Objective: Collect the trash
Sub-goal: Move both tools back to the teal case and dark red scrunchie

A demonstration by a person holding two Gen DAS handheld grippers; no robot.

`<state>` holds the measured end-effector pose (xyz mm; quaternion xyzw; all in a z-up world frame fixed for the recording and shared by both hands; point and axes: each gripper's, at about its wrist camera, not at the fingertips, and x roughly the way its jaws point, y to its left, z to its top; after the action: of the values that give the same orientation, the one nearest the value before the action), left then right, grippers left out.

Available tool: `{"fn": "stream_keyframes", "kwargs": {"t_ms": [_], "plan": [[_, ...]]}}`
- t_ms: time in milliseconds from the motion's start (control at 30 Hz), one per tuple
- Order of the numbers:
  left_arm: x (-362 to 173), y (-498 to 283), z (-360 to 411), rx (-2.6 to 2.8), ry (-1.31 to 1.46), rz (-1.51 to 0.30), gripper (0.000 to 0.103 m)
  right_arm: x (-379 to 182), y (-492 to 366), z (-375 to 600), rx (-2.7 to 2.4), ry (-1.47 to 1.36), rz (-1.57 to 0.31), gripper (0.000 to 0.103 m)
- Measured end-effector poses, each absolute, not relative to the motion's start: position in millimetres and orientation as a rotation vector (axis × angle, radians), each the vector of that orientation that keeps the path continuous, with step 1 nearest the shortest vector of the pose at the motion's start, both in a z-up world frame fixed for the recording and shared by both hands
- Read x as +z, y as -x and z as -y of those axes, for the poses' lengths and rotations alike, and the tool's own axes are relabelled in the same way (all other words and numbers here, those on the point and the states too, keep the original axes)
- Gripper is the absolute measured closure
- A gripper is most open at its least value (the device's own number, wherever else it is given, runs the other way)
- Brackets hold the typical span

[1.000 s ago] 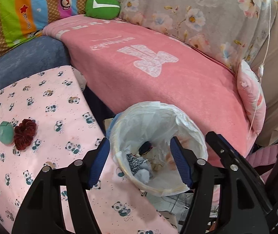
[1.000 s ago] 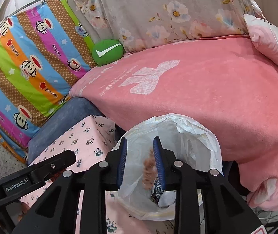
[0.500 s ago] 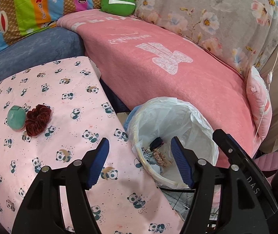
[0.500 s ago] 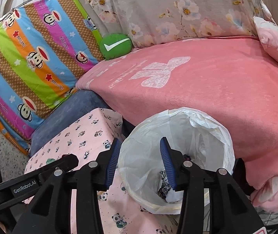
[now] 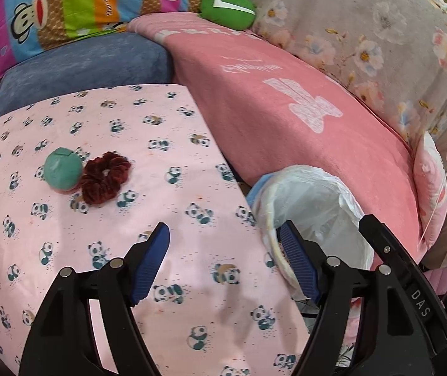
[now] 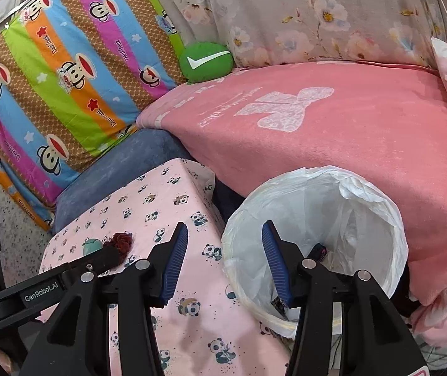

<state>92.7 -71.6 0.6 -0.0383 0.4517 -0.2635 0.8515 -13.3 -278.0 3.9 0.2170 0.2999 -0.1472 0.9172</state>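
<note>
Beside the round white bin lined with a thin plastic bag [image 6: 376, 219], a table draped in pink cloth printed with small pandas [image 5: 192, 188] fills the lower left of both views. On that cloth, well apart from the bin, a rounded teal-green lump [image 5: 63, 169] lies touching a dark red velvet hair scrunchie [image 5: 106, 177]; what the teal thing is made of cannot be told. Down inside the bin a few scraps of dark and patterned trash [image 6: 317, 250] show against the liner. Behind the bin runs a sofa seat under a pink fleece blanket with a pale bow print [image 6: 333, 131], and farther back from the bin a round green cushion with a white tick [image 6: 206, 61] leans by a striped cartoon-monkey cover [image 6: 66, 72]

Just beside the bin's rim, over the panda cloth, the left gripper [image 5: 225, 261] has its blue-padded jaws spread wide, having just been opening, with nothing between them. Straddling the bin's near rim, the right gripper [image 6: 225, 260] also has its jaws parted, having just been opening, and holds nothing
</note>
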Motion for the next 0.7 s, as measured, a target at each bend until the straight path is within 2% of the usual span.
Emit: {"fn": "stream_keyframes", "kwargs": {"t_ms": [133,700], "plan": [[-5.9,-100.4,48.4,-0.507,0.094,-0.953,0.032,3.2,2.2,259.5,-0.277,-0.426,-0.634,0.047],[-41.0,-150.3,-65.6,-0.284,0.223,-1.009,0.031,-18.2,-65.8,167.5,-0.125,-0.322,-0.744,0.046]]}}
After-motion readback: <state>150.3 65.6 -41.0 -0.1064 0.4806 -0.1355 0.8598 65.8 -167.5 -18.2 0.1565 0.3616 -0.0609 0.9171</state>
